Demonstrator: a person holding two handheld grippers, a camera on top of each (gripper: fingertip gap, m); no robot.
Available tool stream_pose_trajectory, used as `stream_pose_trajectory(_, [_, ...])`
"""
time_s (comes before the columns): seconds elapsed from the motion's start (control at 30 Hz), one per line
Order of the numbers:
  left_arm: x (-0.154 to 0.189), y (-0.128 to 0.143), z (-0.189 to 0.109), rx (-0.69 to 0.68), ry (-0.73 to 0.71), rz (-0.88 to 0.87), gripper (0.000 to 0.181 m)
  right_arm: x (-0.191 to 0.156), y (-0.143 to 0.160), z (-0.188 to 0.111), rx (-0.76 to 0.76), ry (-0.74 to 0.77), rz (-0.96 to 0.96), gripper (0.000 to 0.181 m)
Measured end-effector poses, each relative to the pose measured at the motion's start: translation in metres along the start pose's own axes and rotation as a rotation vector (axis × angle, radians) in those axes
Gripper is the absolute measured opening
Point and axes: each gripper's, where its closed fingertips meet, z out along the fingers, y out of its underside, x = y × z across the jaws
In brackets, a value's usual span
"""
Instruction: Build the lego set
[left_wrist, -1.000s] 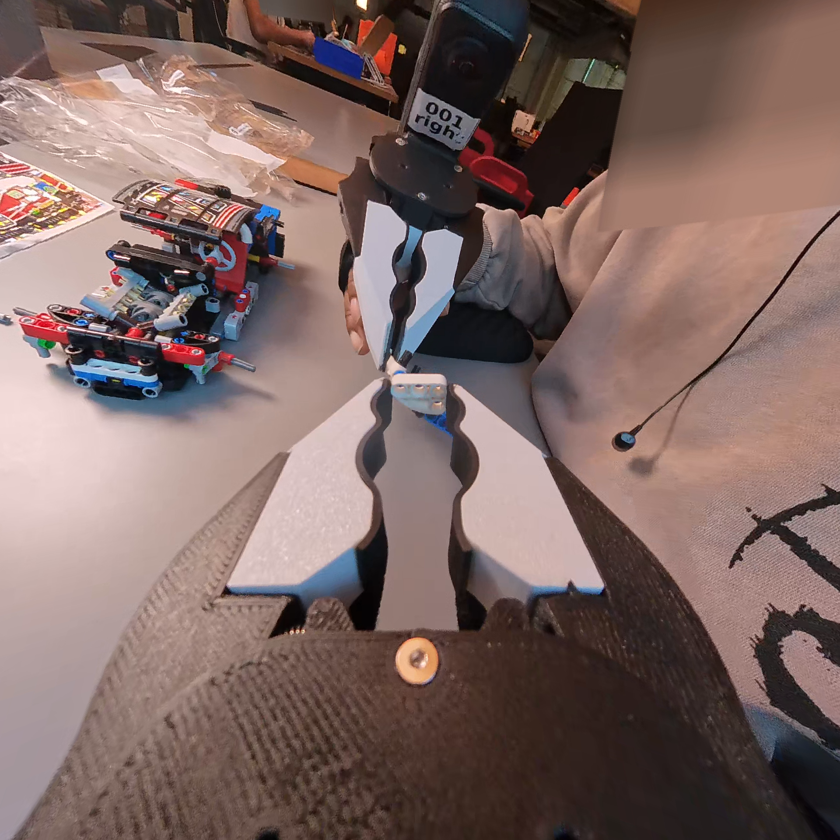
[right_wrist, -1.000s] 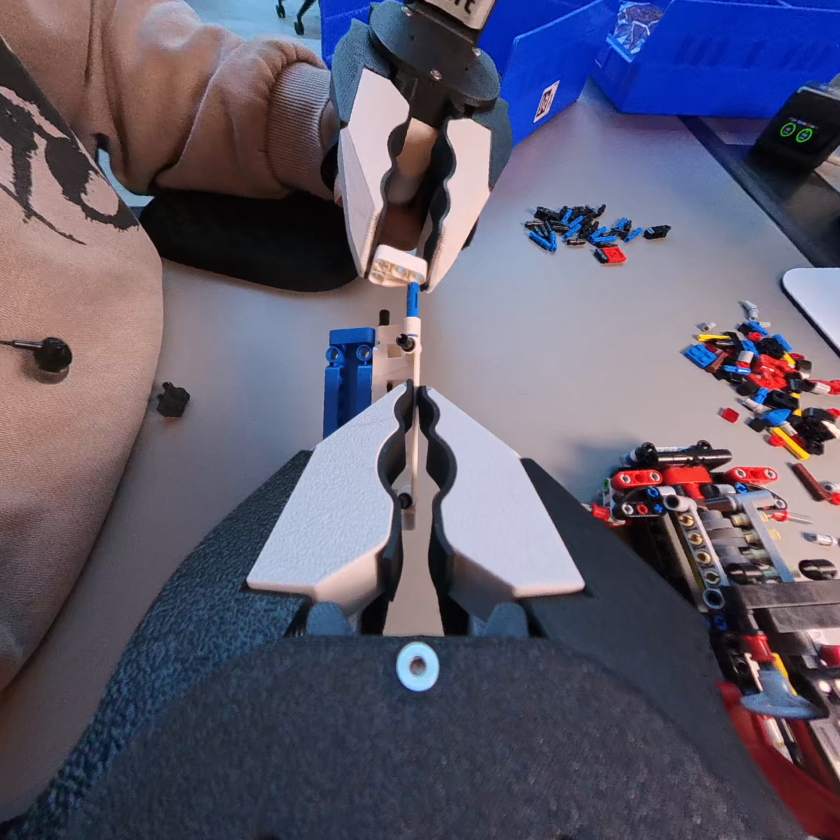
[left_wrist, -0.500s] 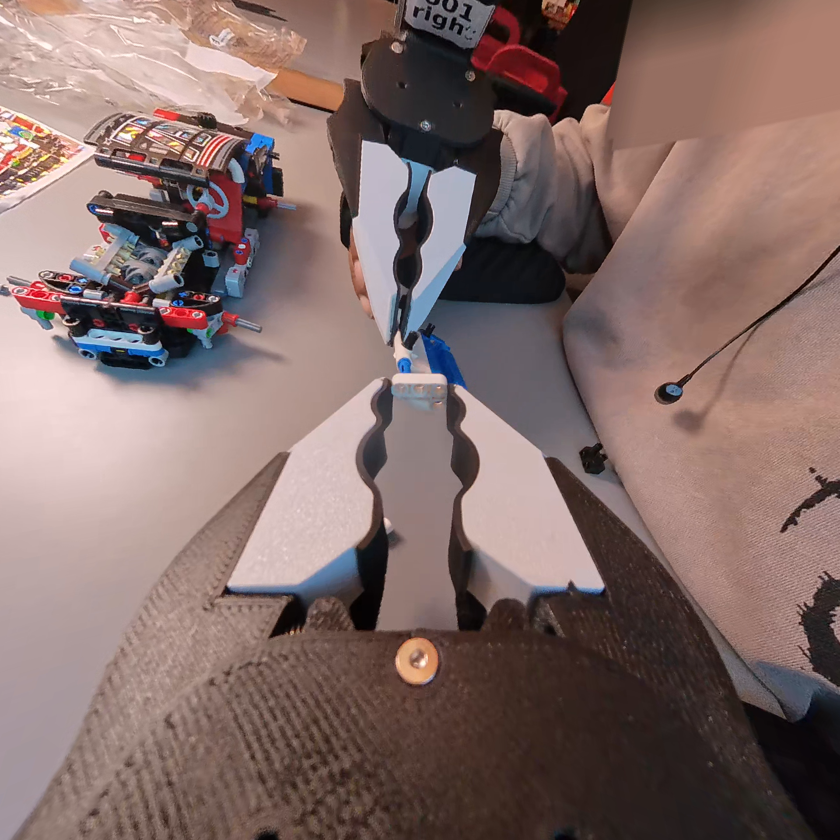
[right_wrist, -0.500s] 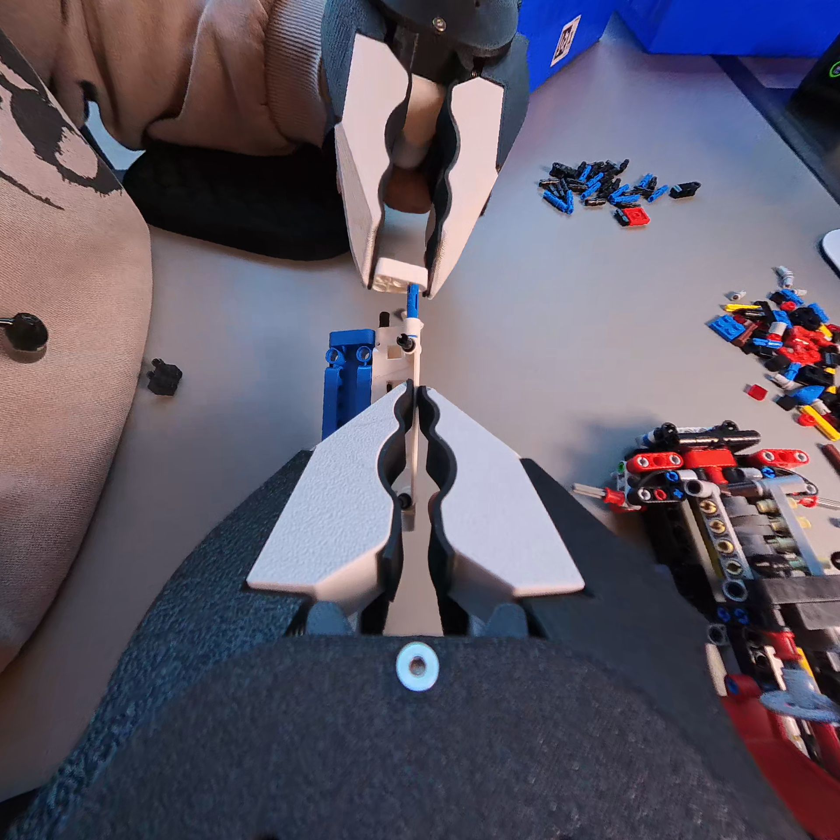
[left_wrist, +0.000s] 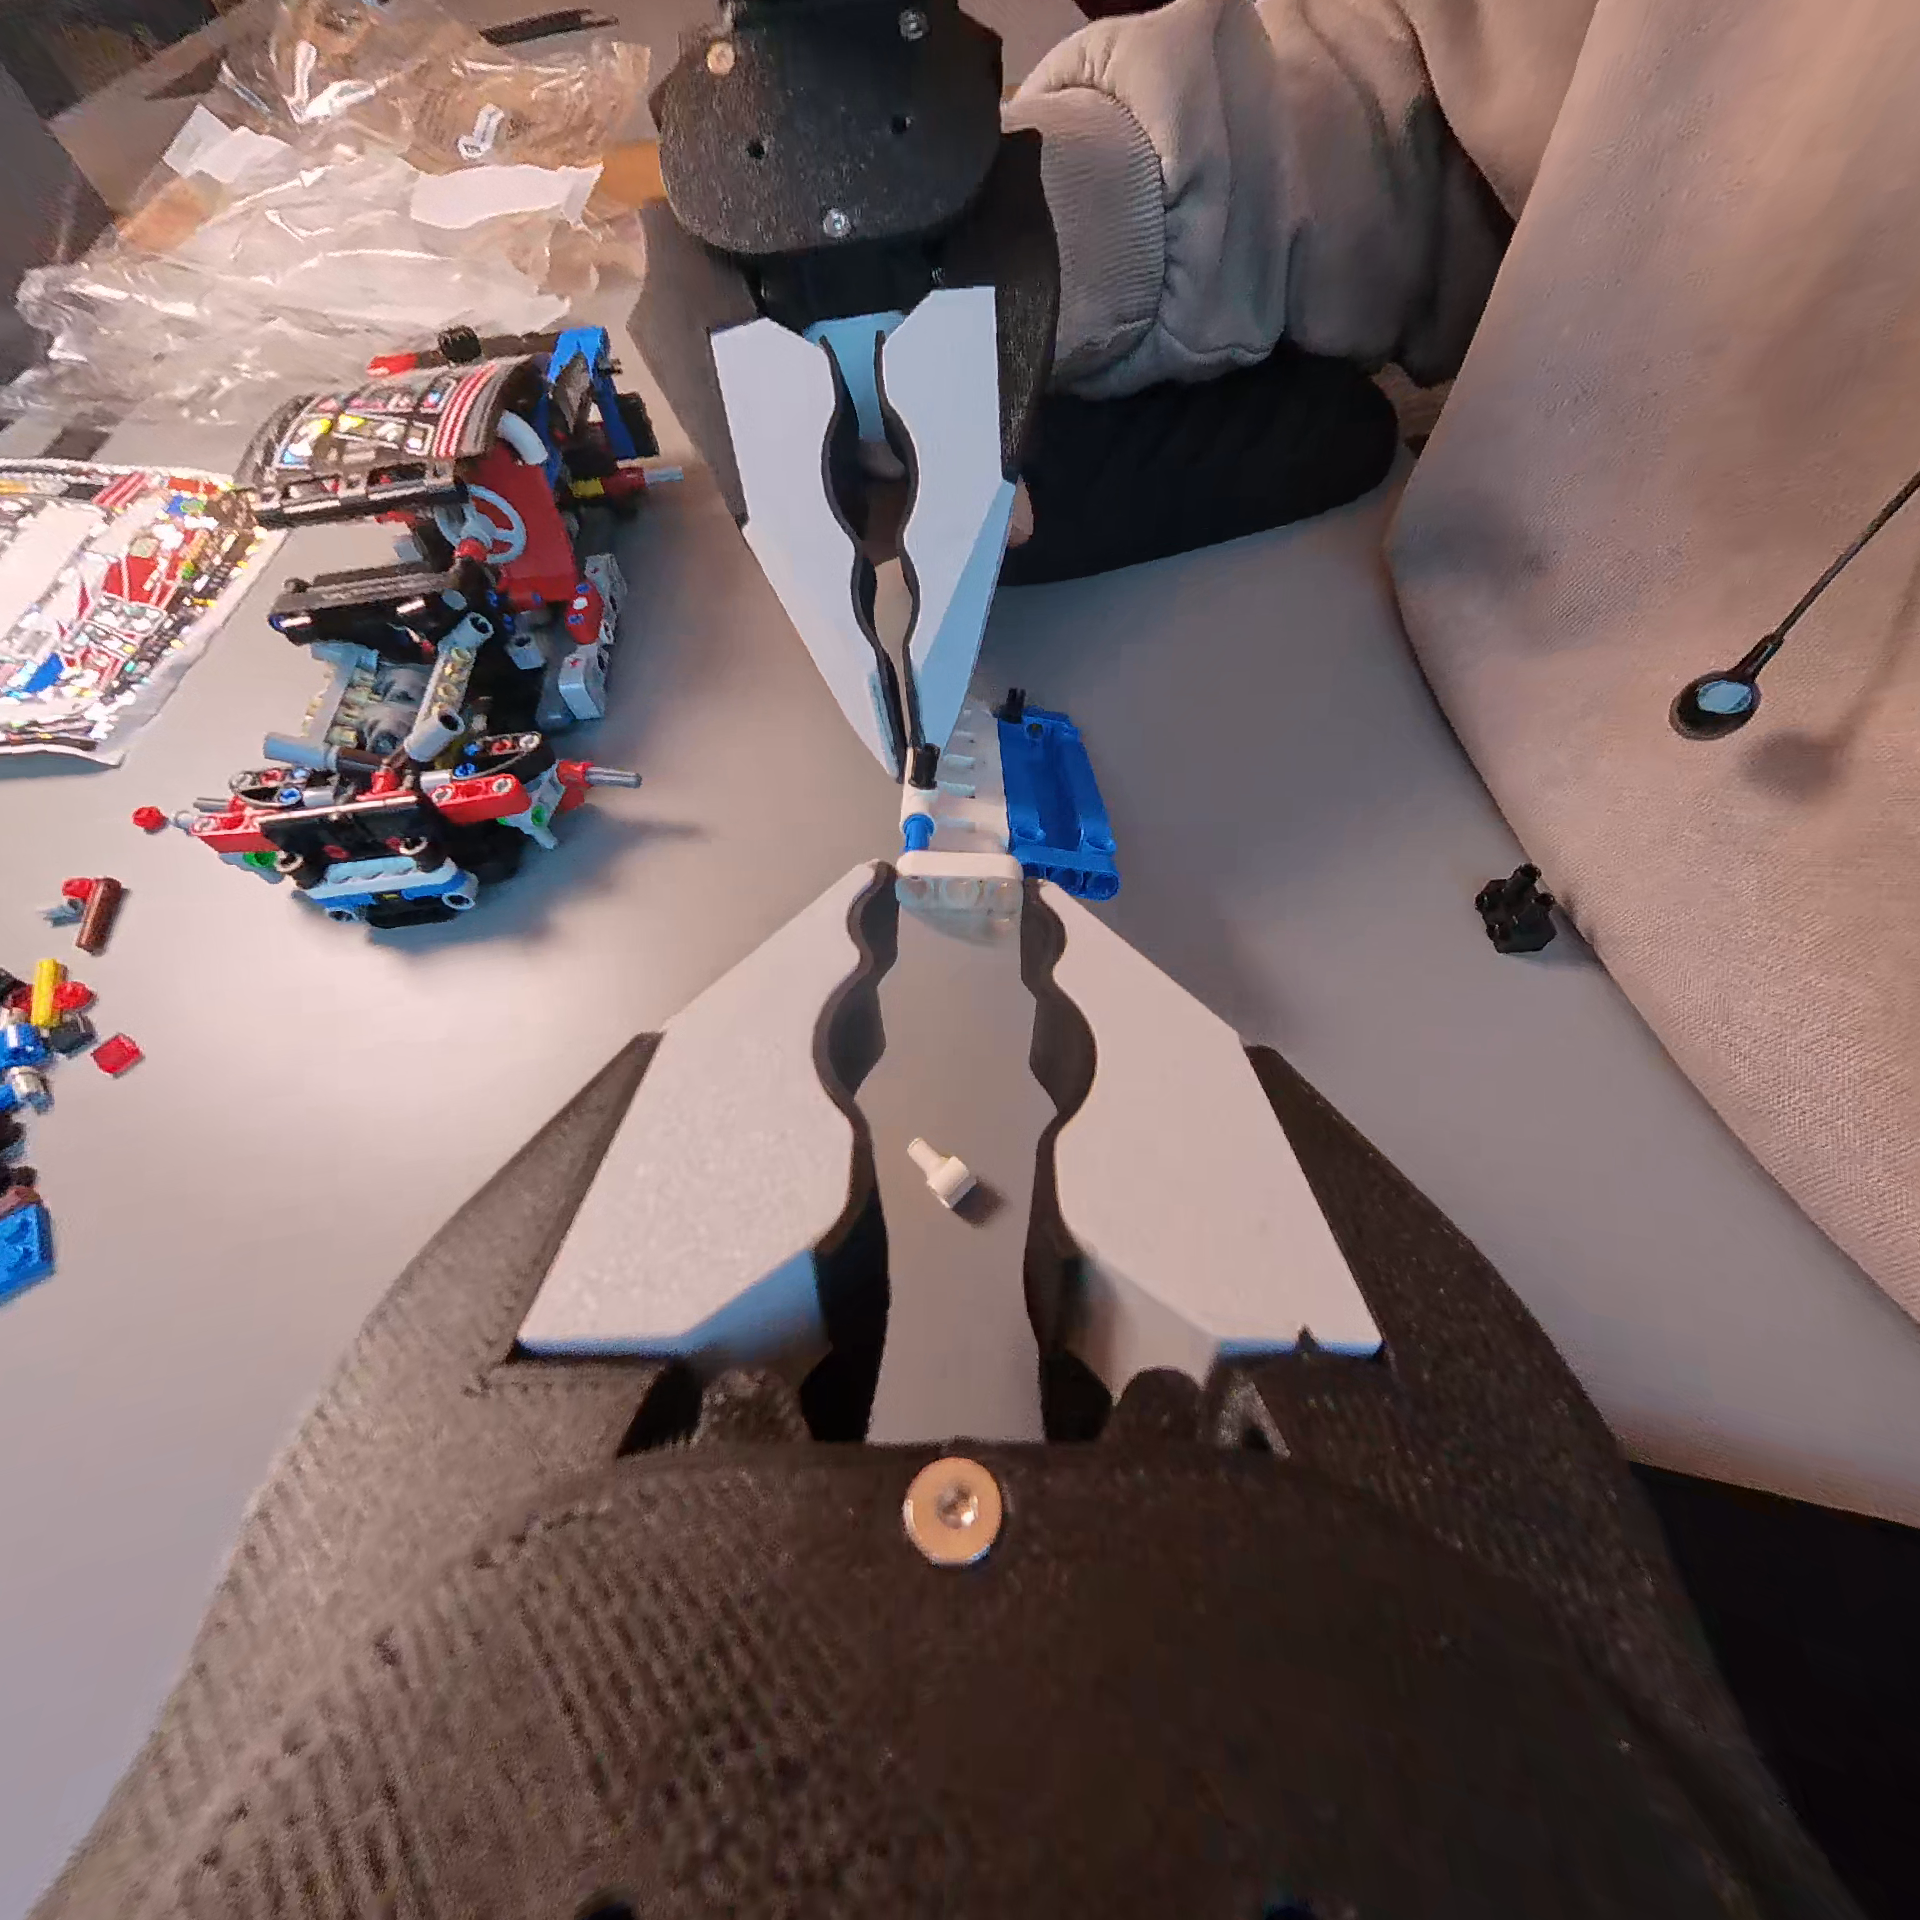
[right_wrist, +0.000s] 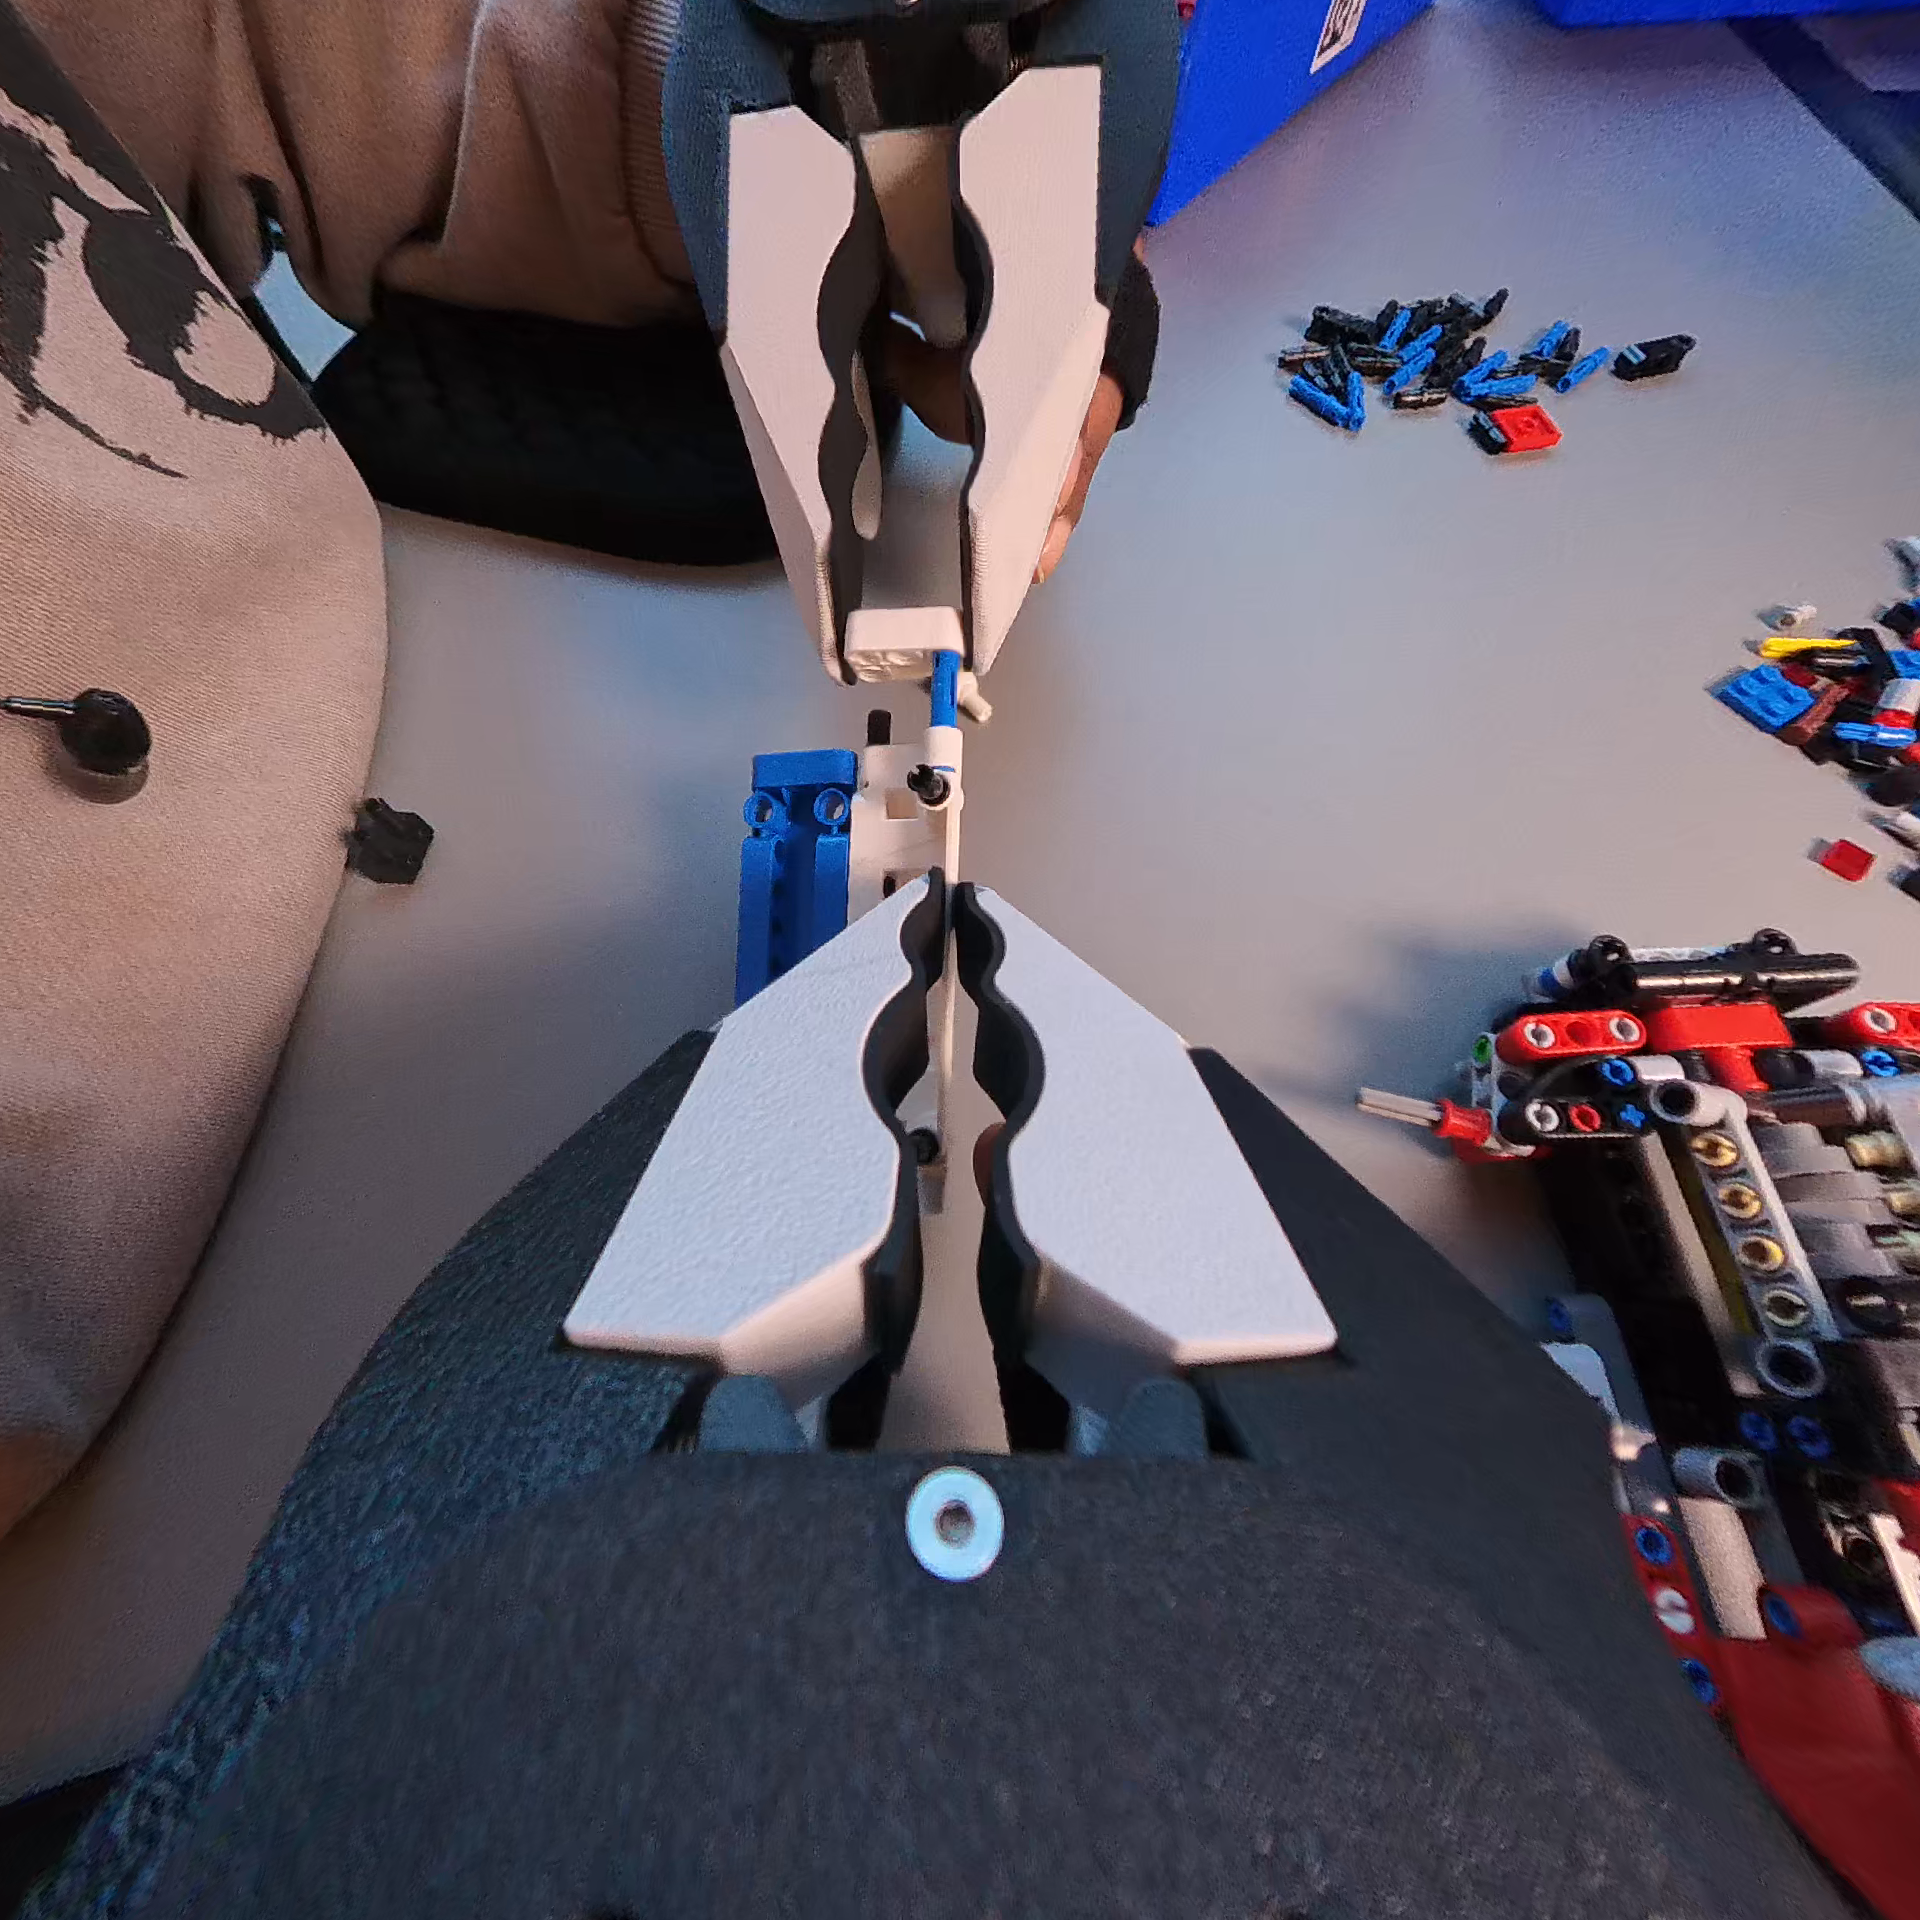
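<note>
Two grippers: meeting tip to tip above the grey table (left_wrist: 1247, 790).
Left gripper (left_wrist: 961, 904): pinching a short white beam (left_wrist: 961, 889) by its ends.
Right gripper (right_wrist: 951, 894): clamped on a thin white plate (right_wrist: 945, 997) of the white-and-blue sub-assembly (right_wrist: 800, 862).
Blue pin (right_wrist: 943, 694): standing off the sub-assembly, touching the beam.
Partly built car (left_wrist: 436, 665): on the table, well apart.
Small white peg (left_wrist: 940, 1184): loose beneath the left fingers.

Two close wrist views face each other across the white-and-blue subassembly (left_wrist: 997, 800).
</note>
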Motion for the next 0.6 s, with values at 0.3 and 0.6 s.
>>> stream_pose_trajectory(0.3, [0.003, 0.005, 0.002, -0.028, -0.031, 0.100, 0.022, -0.004, 0.002, 0.002, 0.010, -0.001, -0.070, 0.000])
stream_pose_trajectory(0.6, [0.009, 0.015, 0.006, -0.069, -0.048, 0.183, 0.022, -0.007, 0.006, 0.005, -0.019, -0.025, -0.070, 0.000])
